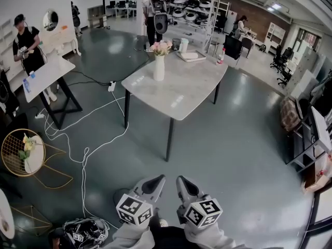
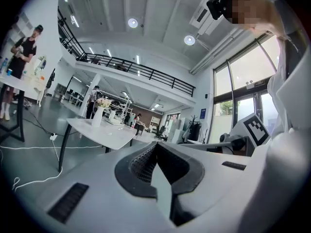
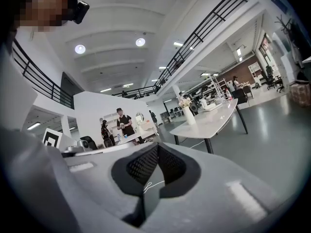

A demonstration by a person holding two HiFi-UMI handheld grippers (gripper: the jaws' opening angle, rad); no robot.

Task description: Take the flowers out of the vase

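Two handheld grey grippers, each topped by a cube of square markers, sit side by side at the bottom of the head view, well apart from the table. The jaws of the left gripper (image 1: 157, 182) are pressed together with nothing between them. The right gripper (image 1: 182, 183) is likewise closed and empty. Ahead stands a pale marble-look tabletop (image 1: 181, 97) on thin black legs. A tall white ceramic vase (image 1: 158, 68) stands upright near the tabletop's far left edge. It holds a bunch of pink and cream flowers (image 1: 161, 47) rising from its mouth. Along the far edge are a white cup (image 1: 184, 44) and a flat white tray (image 1: 193, 56). On the floor at left, a round gold wire basket (image 1: 10, 141) holds something white with a yellow-green sprig.
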